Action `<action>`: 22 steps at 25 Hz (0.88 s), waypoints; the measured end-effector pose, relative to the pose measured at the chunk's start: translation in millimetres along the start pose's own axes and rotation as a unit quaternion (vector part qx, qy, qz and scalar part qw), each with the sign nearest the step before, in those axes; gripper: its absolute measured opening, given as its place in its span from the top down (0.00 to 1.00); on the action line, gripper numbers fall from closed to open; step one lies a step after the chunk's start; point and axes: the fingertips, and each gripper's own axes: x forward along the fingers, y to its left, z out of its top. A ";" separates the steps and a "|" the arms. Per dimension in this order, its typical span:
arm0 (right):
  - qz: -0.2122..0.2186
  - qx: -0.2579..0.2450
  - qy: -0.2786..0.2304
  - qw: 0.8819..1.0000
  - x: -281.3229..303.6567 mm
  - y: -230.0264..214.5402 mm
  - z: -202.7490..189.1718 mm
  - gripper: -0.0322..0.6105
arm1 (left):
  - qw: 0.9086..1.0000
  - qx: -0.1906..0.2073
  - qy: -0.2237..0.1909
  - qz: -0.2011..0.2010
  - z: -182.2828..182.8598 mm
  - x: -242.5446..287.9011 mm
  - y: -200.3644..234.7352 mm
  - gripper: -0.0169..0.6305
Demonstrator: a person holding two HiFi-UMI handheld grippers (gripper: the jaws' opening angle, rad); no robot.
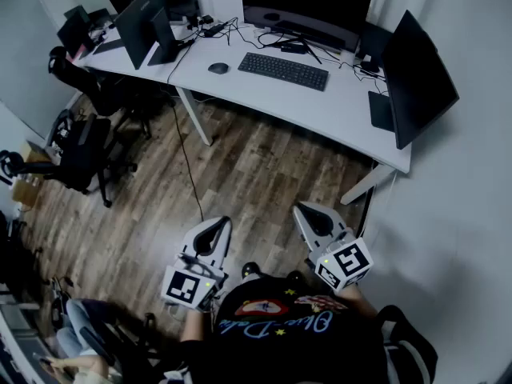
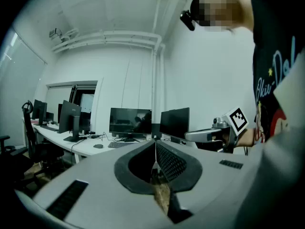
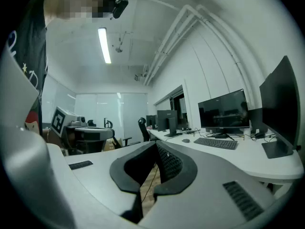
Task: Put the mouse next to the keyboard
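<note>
Holding nothing, left tool point(image 1: 219, 223) jaws together, right tool point(image 1: 303, 210) likewise closed

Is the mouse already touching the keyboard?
No, the mouse lies apart from the keyboard, with bare desk showing between them.

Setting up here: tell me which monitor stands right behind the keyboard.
The wide monitor, directly behind the keyboard; the left monitor and right monitor stand off to the sides.
</note>
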 end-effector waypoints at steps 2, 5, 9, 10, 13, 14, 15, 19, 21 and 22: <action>-0.003 0.002 0.004 1.000 -2.0 -0.6 -1.9 0.95 | 1.000 0.003 0.002 -0.001 -0.9 -2.0 -0.9 0.97; -0.005 0.002 0.005 1.000 -2.0 -1.2 -3.1 0.95 | 1.000 0.005 0.004 -0.002 -1.7 -2.1 -0.4 0.97; -0.006 0.004 0.007 1.000 -0.6 1.0 -3.4 0.95 | 1.000 0.006 0.005 -0.004 -1.5 -2.3 2.1 0.97; -0.007 0.005 0.007 1.000 -0.9 0.6 -3.6 0.95 | 1.000 0.006 0.005 -0.004 -1.4 -2.4 2.5 0.97; -0.015 0.007 0.006 1.000 -2.5 -3.1 -2.7 0.95 | 1.000 0.005 0.004 -0.005 -1.3 -2.6 3.6 0.97; -0.018 0.008 0.005 1.000 -3.1 -4.8 -2.2 0.95 | 1.000 0.005 0.005 -0.006 -1.5 -2.4 3.9 0.97; -0.020 0.009 0.004 1.000 -3.4 -6.3 -1.8 0.95 | 1.000 0.004 0.005 -0.006 -1.8 -2.1 4.3 0.97; -0.026 0.013 0.002 1.000 -1.4 -7.5 -1.5 0.95 | 1.000 0.002 0.006 -0.008 -3.1 -1.3 8.2 0.97; -0.025 0.008 0.006 1.000 0.2 -4.9 -2.6 0.95 | 1.000 0.001 0.007 -0.008 -3.7 -1.8 10.6 0.97; -0.024 0.006 0.009 1.000 0.9 -3.3 -3.5 0.95 | 1.000 0.000 0.008 -0.008 -4.1 -2.4 11.7 0.97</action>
